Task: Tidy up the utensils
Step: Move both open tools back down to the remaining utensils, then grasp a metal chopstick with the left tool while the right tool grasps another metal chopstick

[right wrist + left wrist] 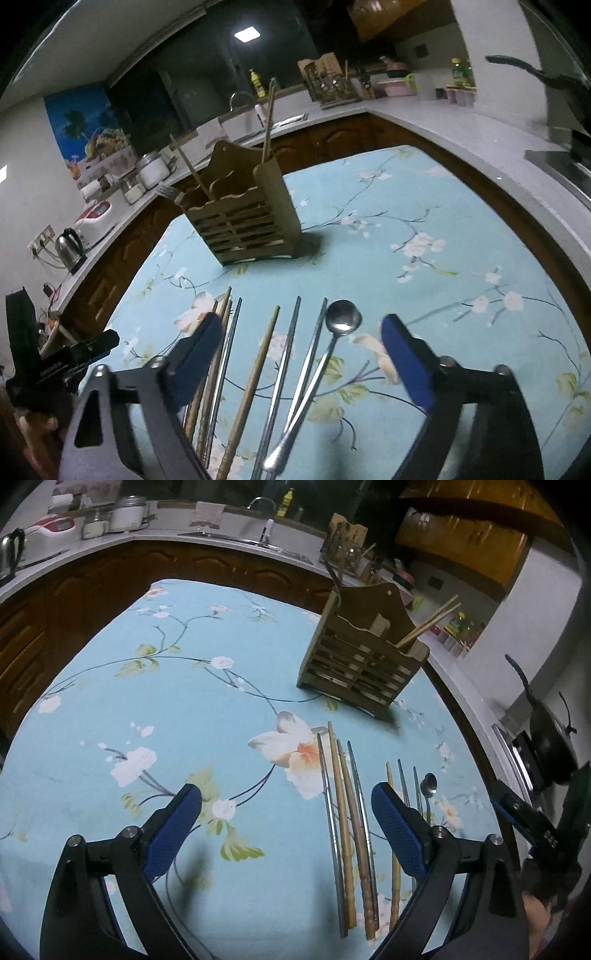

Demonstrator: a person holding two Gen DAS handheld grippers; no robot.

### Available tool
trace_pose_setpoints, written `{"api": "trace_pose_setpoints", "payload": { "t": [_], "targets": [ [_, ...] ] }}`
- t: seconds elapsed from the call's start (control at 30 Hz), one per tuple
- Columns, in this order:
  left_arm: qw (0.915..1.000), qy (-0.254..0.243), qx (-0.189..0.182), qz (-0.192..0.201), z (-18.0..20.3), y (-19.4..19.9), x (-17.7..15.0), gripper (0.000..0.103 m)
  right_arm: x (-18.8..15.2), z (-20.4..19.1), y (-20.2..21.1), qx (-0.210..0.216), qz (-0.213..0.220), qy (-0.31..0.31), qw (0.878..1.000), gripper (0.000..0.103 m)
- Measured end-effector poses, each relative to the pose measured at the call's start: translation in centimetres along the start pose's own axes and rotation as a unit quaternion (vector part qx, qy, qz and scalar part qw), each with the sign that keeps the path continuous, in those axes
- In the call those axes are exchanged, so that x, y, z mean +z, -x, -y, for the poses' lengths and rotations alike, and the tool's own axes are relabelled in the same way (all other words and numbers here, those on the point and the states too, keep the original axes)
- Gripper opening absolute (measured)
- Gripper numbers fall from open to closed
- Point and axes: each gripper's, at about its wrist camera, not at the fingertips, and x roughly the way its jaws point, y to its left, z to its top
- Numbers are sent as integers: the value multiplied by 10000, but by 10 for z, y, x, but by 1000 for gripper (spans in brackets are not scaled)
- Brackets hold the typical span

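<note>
A wooden slatted utensil holder (364,661) (245,218) stands on the blue floral tablecloth (184,701) with a few chopsticks upright in it. Loose wooden and metal chopsticks (347,834) (255,373) lie side by side on the cloth, and a metal spoon (428,786) (341,319) rests at their right. My left gripper (286,797) is open above the cloth, with the left group of chopsticks between its blue pads. My right gripper (301,332) is open over the spoon and several chopsticks, its pads apart from them.
A kitchen counter (110,541) wraps around the table with a kettle (70,245), jars and a sink (243,539). A black pan (550,738) sits on the stove at the right. The other gripper's body shows at the right edge of the left wrist view.
</note>
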Motion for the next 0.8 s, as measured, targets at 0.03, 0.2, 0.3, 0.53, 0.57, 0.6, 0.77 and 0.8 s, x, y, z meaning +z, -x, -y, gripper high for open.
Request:
{"api": "trace_pose_setpoints", "payload": {
  "t": [0.03, 0.2, 0.3, 0.53, 0.57, 0.6, 0.77, 0.8],
  "targets": [
    [10000, -30, 8, -51, 2, -4, 1, 85, 1, -2, -6, 8, -62, 13, 10000, 72],
    [9988, -156, -144, -435, 13, -29, 6, 59, -1, -7, -38, 51, -554, 79, 9984, 43],
    [9978, -237, -200, -584, 19, -45, 10, 48, -5, -7, -59, 55, -882, 98, 9960, 24],
    [9955, -344, -190, -861, 26, -76, 19, 41, -5, -4, -83, 75, -1165, 102, 9931, 21],
    [9949, -363, -196, -918, 27, -82, 21, 39, -4, -7, -87, 24, -1212, 169, 9925, 21],
    [9944, -385, -188, -961, 29, -87, 23, 39, -4, -8, -92, 31, -1262, 192, 9918, 21],
    [9918, -527, -171, -1155, 34, -113, 31, 31, -2, -13, -114, -193, -1466, 375, 9883, 20],
    [9905, -555, -169, -1246, 35, -121, 33, 29, 0, -14, -116, -217, -1431, 421, 9886, 20]
  ]
}}
